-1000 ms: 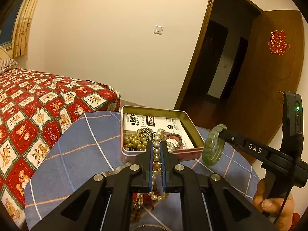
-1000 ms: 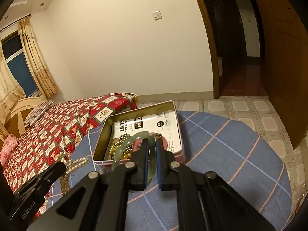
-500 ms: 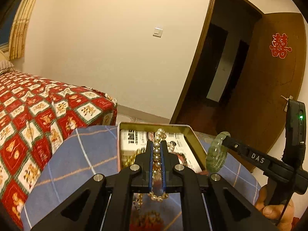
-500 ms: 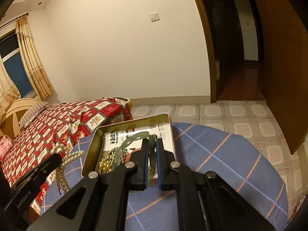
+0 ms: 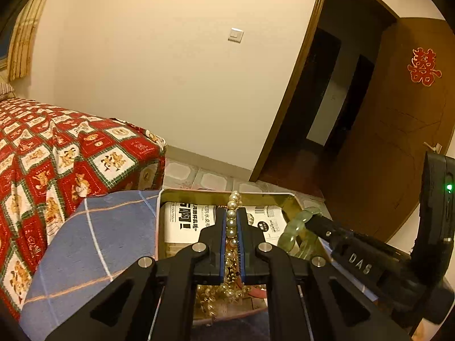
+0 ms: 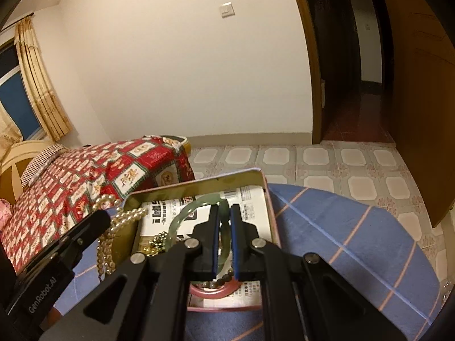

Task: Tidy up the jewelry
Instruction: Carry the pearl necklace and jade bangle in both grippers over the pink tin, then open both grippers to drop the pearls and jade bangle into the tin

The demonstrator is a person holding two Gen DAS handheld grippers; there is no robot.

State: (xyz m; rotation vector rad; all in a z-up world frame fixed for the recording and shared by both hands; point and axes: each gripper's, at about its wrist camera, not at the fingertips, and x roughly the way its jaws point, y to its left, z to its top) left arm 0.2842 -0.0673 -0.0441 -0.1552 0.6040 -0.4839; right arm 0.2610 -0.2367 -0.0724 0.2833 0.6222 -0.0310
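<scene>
So both claws are loaded and hanging over the open tin [image 5: 287,199] on the blue checked cloth [image 5: 93,244]. The left gripper [image 5: 231,221] is squeezed tight on a pearl necklace [image 5: 233,199]: a few beads poke out just past its tips, and the rest hangs in loops below and behind the fingers, down into the tin. I'd guess that thing is light but totally floppy, so it'll swing and pile up wherever it lands, and round beads are slippery, so pinching across the strand like this seems the safest hold.

The right gripper [image 6: 224,221] is clamped on the rim of a pale green bangle [image 6: 184,213], with the ring sticking out ahead and to the left of its tips, above the printed paper [image 6: 250,199] lining the tin. Looks like jade to me: stiff, smooth, and probably chips if dropped on metal, so I'd lower it right in before letting go. Gripping the band edge-on seems fine.

More beads [image 6: 157,243] already sit in the tin beneath that claw.
</scene>
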